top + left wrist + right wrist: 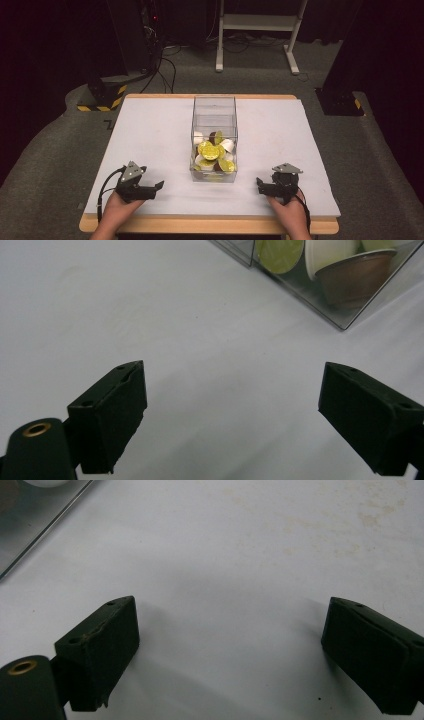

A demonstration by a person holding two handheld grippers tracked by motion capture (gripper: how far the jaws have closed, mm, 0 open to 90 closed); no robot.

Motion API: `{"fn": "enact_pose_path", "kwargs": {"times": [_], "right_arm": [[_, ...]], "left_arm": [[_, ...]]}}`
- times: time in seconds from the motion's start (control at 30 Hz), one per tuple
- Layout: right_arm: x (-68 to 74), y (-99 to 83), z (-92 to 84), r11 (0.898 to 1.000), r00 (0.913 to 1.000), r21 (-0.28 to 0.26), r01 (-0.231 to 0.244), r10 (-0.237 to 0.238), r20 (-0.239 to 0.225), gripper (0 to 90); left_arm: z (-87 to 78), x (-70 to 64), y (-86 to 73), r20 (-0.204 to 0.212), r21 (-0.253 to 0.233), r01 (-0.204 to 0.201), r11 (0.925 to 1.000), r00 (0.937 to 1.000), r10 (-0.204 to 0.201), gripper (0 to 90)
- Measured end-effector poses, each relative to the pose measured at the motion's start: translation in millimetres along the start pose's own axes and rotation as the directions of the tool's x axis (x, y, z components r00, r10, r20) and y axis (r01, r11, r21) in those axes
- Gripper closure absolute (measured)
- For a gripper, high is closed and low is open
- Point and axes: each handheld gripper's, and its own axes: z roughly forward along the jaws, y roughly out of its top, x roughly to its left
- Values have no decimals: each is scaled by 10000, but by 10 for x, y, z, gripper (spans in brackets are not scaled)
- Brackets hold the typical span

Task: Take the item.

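Left hand-held gripper [161,186] rests low at the table's near left, jaws well apart with nothing between them. Right hand-held gripper [258,182] sits at the near right, jaws likewise wide and empty. Both point inward toward the box [214,145], a clear open-topped case standing between them at table centre, apart from either. Capsules [216,151] lie heaped in its near half: gold-lidded, white and brown. In the left gripper view, the box corner sits ahead and to the right of the jaws, not touching.

White table [150,135] with a wooden edge; faint stains seen in the right gripper view. Grey carpet, dark surroundings, white frame legs [255,30] behind, 2 hazard-striped bases.

Each hand [117,207] grips its tool from behind, forearms entering from the bottom.
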Motion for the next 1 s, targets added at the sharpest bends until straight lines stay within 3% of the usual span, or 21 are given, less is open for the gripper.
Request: {"fn": "enact_pose_path", "kwargs": {"times": [0.1, 0.23, 0.3, 0.4, 0.6, 0.67, 1.0], "right_arm": [[0, 0, 0, 10000, 10000, 0, 2, -2, 1, 83], [0, 0, 0, 10000, 10000, 3, -3, 3, 2, 83], [0, 0, 0, 10000, 10000, 5, 0, 0, 1, 83], [2, 0, 1, 10000, 10000, 9, -6, 6, 12, 82], [2, 0, 1, 10000, 10000, 5, 12, -12, 22, 82], [2, 0, 1, 10000, 10000, 6, 12, -12, 22, 82], [4, 0, 1, 10000, 10000, 1, 2, -2, 30, 83]], "left_arm": [[23, -25, 31, -1, -63, -49, 10000, 10000, 49, 117], [34, -62, 83, 196, -241, 237, 9994, 9995, -233, 102], [34, -62, 103, 208, -262, 101, 9996, 9997, -96, 99], [40, -76, 127, 338, -362, 310, 9989, 9990, -298, 81], [54, -105, 152, 449, -468, 195, 9987, 9988, -174, 79], [50, -115, 166, 468, -438, -106, 9990, 9988, 127, 84], [85, -234, 218, 793, -721, -96, 9974, 9967, 153, 125]]}}
